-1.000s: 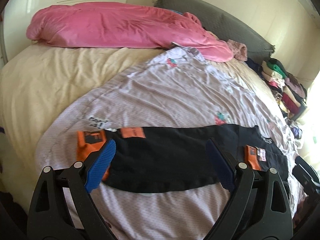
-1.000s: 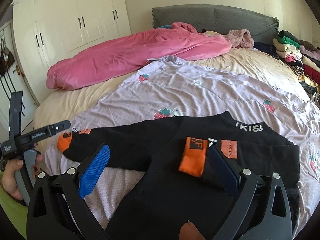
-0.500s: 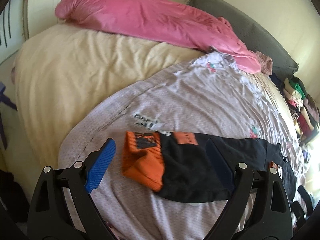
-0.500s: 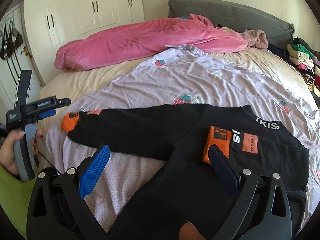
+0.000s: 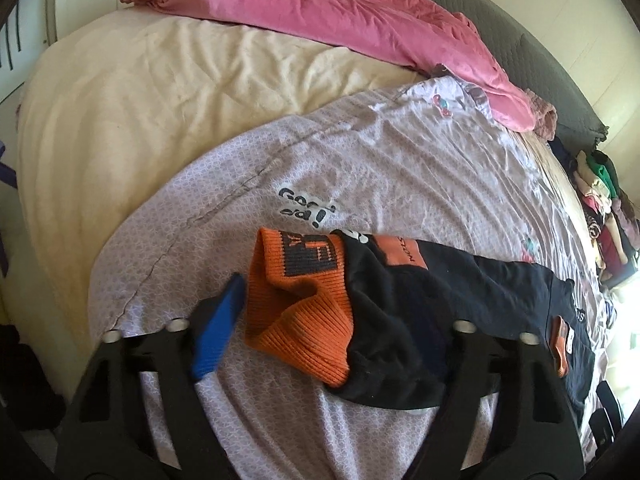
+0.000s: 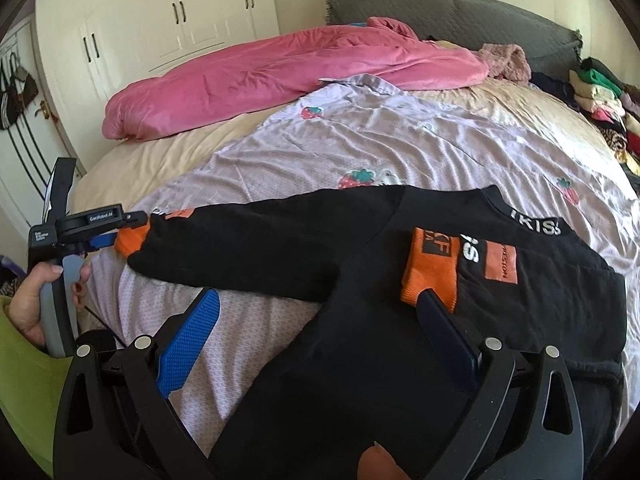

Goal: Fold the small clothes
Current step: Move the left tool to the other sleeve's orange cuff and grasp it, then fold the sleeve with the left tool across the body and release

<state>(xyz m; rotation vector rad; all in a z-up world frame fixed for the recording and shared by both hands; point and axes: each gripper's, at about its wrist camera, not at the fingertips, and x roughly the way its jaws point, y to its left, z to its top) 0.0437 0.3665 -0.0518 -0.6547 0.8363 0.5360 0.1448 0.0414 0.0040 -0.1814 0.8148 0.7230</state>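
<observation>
The left hand-held gripper [image 5: 320,328] points down at the bed, and its jaws have just been closing around the orange cuff [image 5: 300,312] of the black sweatshirt [image 6: 360,320]. The cuff and the sleeve end lie between the blue pads [image 5: 218,332], which do not visibly press the cloth; the far pad is dark against the black fabric. In the right wrist view a hand [image 6: 32,308] holds this gripper's grey handle at the outstretched sleeve's tip.

The right hand-held gripper [image 6: 316,332] stands with jaws well apart, holding nothing, above the sweatshirt's body. Its right pad sits just below the second orange cuff [image 6: 432,268], which is folded across the chest.

The sweatshirt lies flat under both grippers on a lilac strawberry-print sheet [image 6: 400,148]. Beyond it lie a cream bed cover [image 5: 160,92], a pink duvet [image 6: 280,72], and a grey headboard [image 6: 460,16]. To the right stands a pile of clothes [image 6: 600,100].
</observation>
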